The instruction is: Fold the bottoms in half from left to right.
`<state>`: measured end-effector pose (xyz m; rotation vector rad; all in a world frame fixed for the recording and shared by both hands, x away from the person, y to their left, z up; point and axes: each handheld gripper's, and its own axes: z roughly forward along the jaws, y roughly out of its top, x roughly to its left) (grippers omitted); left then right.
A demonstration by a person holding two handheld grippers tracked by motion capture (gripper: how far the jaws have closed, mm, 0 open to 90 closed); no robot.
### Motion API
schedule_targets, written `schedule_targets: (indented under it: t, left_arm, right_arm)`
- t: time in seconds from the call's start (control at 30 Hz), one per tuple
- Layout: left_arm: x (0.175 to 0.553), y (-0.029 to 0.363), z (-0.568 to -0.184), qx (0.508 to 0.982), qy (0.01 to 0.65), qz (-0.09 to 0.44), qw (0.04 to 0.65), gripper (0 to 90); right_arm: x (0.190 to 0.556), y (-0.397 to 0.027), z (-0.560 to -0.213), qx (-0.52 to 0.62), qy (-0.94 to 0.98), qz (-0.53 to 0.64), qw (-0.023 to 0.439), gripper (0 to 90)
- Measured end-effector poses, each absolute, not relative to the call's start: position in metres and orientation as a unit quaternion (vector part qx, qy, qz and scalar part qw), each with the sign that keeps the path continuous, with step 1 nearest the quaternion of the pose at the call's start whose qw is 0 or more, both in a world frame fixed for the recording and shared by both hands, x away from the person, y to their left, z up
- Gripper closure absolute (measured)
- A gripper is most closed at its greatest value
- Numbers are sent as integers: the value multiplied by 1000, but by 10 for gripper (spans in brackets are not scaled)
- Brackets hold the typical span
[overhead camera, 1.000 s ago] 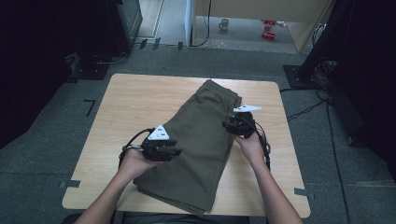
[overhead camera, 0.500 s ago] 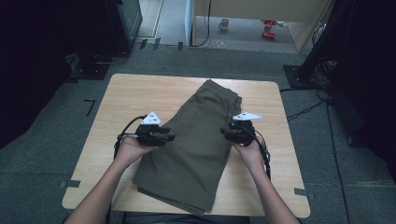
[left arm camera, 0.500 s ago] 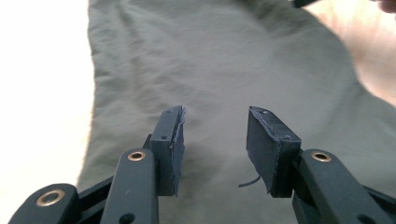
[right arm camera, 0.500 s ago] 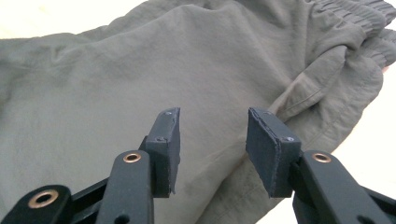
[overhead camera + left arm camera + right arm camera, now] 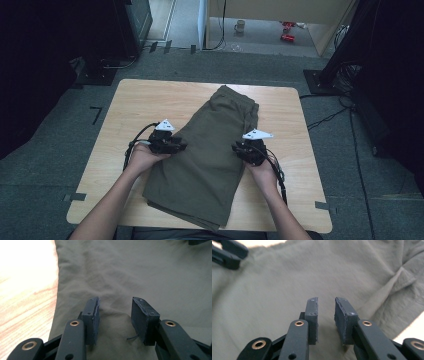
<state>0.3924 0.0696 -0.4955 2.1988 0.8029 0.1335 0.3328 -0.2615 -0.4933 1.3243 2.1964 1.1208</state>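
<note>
**Both grippers set at the side edges of the folded shorts**

Olive shorts lie folded lengthwise on the wooden table, roughly at its middle. The long axis runs from the near edge by the person up and slightly to the right; the narrower, gathered end, probably the waistband, points to the far side, and the wider hem end lies near the person.

Left gripper sits at the left edge of the cloth, about midway along it. In the left gripper view its jaws stand apart just above the fabric, nothing between the pads; a small ridge of cloth rises in the gap.

Right gripper sits at the opposite edge, level with the left one. Its jaws have just been closing; in the right gripper view a narrow gap remains and I see no fabric caught between the pads.

Judgement: the two grippers face each other across the middle of the long axis, which suits pinching both side edges at once, likely to fold the shorts crosswise or lift them evenly. A one-sided grip would let the cloth swing and unfold.
</note>
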Motion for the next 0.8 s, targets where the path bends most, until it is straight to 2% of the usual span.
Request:
schedule_targets:
  t: [0.23, 0.33, 0.57, 0.8]
  left_arm:
    - [394, 74, -504, 861, 322, 49, 389, 578]
    - [392, 74, -507, 862, 319, 52, 390, 572]
    - [390, 75, -510, 857, 322, 49, 399, 562]
    - [381, 80, -513, 848, 329, 46, 413, 563]
  right_arm:
    - [334, -268, -508, 481, 778, 373, 156, 649]
    - [335, -270, -513, 479, 783, 368, 151, 642]
    - [333, -270, -516, 452, 796, 359, 181, 604]
    - [338, -269, -517, 459, 790, 362, 184, 604]
